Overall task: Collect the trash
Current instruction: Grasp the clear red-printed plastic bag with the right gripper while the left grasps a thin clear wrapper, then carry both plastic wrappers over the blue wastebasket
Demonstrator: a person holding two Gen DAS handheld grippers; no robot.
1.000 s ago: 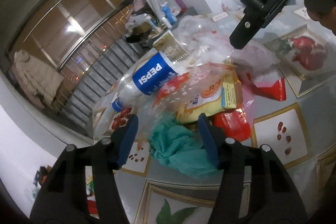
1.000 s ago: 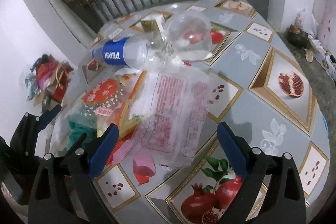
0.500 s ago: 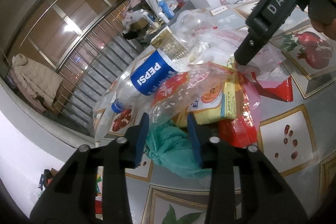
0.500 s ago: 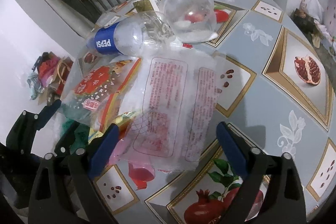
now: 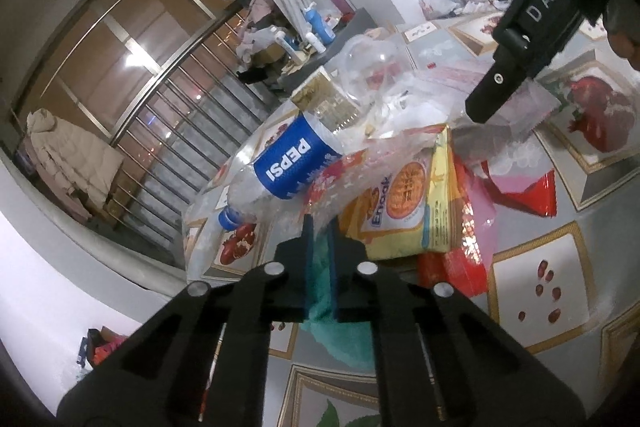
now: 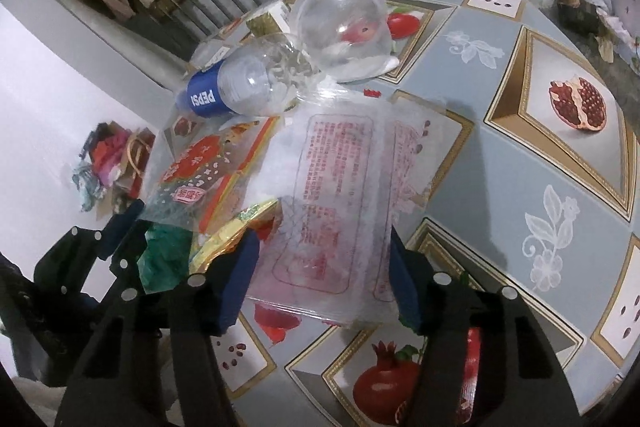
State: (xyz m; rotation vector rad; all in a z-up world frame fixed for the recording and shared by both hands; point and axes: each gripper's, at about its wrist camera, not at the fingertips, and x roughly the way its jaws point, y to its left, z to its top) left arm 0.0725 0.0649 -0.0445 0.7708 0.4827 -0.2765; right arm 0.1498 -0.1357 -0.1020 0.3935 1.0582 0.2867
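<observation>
Left gripper (image 5: 320, 229): pinched shut, blue pads (image 5: 308, 251) all but meeting, with a teal wad (image 5: 344, 335) squeezed in the thin gap. Also reaching those tips: a corner of the clear bag with red print (image 5: 352, 171); cannot tell whether caught too. Just ahead of the tips, lying on its side with the blue cap nearest: the Pepsi bottle (image 5: 288, 167), taken here as the landmark.

Right gripper (image 6: 322, 255): jaws about half apart and closing, aimed down at the table (image 6: 500, 155). Between them the near end of a clear wrapper with red text (image 6: 340, 195), pads (image 6: 244, 267) right at its two side edges; no clear squeeze visible, wrapper lying flat.

Outward, all relative to the Pepsi bottle:
- Clear wrapper with red text: on the near side of the bottle in the right wrist view, its far edge almost touching the bottle's base end.
- Clear bag with red print: beside the bottle, leaning on its label in the left wrist view.
- Yellow snack packet (image 5: 408, 211): beneath that bag, farther from the bottle.
- Teal wad: nearer the cameras than the bottle, past the yellow packet's end.
- Clear plastic dome (image 6: 344, 27): touching the bottle's base end, on the far side.
- Small tan box (image 5: 316, 91): just behind the bottle.
- Red foil wrapper (image 5: 532, 195): well apart from the bottle, beyond the yellow packet.
</observation>
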